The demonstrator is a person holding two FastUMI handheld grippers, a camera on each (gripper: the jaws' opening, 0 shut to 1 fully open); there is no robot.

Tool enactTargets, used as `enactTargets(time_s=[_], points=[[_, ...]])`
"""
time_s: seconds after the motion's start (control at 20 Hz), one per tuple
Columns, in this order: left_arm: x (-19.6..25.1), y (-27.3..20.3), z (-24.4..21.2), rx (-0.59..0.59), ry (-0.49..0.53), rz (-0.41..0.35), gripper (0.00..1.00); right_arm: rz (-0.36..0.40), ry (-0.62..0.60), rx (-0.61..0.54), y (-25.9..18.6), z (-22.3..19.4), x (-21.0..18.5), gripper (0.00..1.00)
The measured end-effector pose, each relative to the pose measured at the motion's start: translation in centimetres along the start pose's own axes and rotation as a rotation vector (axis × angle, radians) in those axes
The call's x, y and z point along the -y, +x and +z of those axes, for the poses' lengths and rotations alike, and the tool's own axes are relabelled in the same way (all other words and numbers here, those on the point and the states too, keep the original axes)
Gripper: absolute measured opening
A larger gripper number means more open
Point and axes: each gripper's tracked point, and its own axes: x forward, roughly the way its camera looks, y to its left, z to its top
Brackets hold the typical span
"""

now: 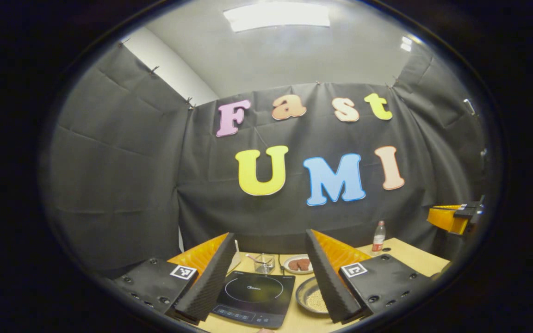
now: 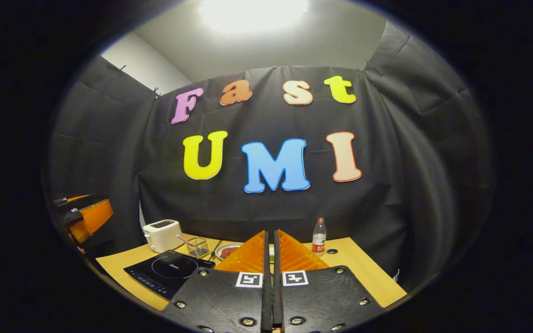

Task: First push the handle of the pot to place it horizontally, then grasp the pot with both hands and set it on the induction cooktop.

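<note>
The black induction cooktop [image 1: 253, 296] lies flat on the wooden table, low between the fingers of my open left gripper [image 1: 270, 235], which hangs above it holding nothing. To the cooktop's right sits a round metal pot [image 1: 312, 297] with pale grains inside, partly hidden behind one finger; its handle is hidden. In the right gripper view the cooktop [image 2: 169, 273] lies to the lower left of my right gripper [image 2: 270, 233], whose fingers are pressed together with nothing between them. Each view catches the other gripper at its edge: the right gripper [image 1: 456, 217] and the left gripper [image 2: 83, 215].
A white toaster [image 2: 162, 234], a small wire basket [image 2: 197, 246] and a plate with brown food [image 2: 228, 250] stand behind the cooktop. A plastic bottle [image 2: 319, 237] is at the back of the table [image 2: 363, 273]. A glass container [image 1: 264, 262] stands near the plate [image 1: 300, 264].
</note>
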Motion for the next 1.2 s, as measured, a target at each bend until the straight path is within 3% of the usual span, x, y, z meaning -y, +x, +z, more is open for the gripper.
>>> enactTargets(time_s=[0.15,0.2,0.25,0.5,0.75,0.95,1.0,1.2], points=[[-1.1,0.9,-0.4,0.001,0.006,0.023,1.00,0.068,-0.014,-0.033,1.1,-1.1,-2.4,0.01],[-1.3,1.2,-0.7,0.000,0.000,0.026,0.94,0.088,-0.017,-0.043,1.6,-1.4,-3.1,0.01],[-1.7,1.8,-1.0,-0.006,-0.006,0.030,1.00,0.112,-0.021,-0.060,1.9,-1.8,-3.9,0.01],[-3.6,4.3,-1.2,0.005,-0.026,0.054,0.94,0.231,-0.042,-0.130,3.3,-4.3,-8.2,0.01],[-6.4,5.4,-1.7,0.004,-0.017,0.089,0.98,0.343,-0.034,-0.258,4.1,-8.5,-12.3,0.01],[-8.4,5.5,-3.1,-0.021,-0.019,0.116,1.00,0.408,-0.013,-0.364,3.7,-12.0,-14.5,0.01],[-8.8,5.5,-3.3,-0.027,-0.019,0.122,0.94,0.419,-0.011,-0.387,3.6,-12.7,-14.9,0.01],[-10.0,5.7,-3.8,-0.034,-0.022,0.142,1.00,0.462,-0.044,-0.472,3.5,-15.6,-16.1,0.01]])
